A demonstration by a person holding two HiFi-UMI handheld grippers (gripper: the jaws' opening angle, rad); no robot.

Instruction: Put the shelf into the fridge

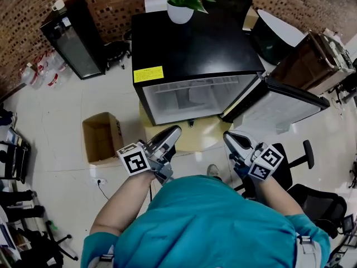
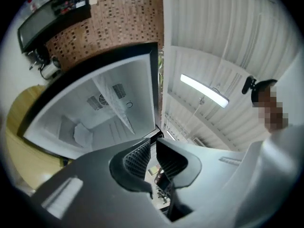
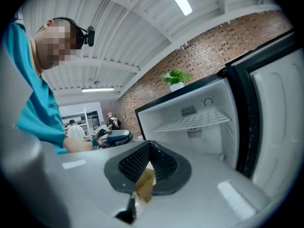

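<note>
A black mini fridge [image 1: 192, 43] stands on a round wooden table [image 1: 195, 139], its door [image 1: 281, 109] swung open to the right. A white wire shelf [image 3: 192, 121] lies level across the upper part of the white interior; in the left gripper view the shelf [image 2: 114, 109] shows as a slanted grid. Both grippers hover in front of the open fridge, clear of it. The left gripper [image 1: 172, 133] has its jaws nearly together with only a thin slit and nothing between them. On the other side, the right gripper [image 1: 228, 137] is shut and empty.
A potted plant [image 1: 181, 4] sits on the fridge top. An open cardboard box [image 1: 102, 137] lies on the floor to the left, with a tall black cabinet [image 1: 75, 35] behind it. An office chair [image 1: 298, 161] stands to the right, under the open door.
</note>
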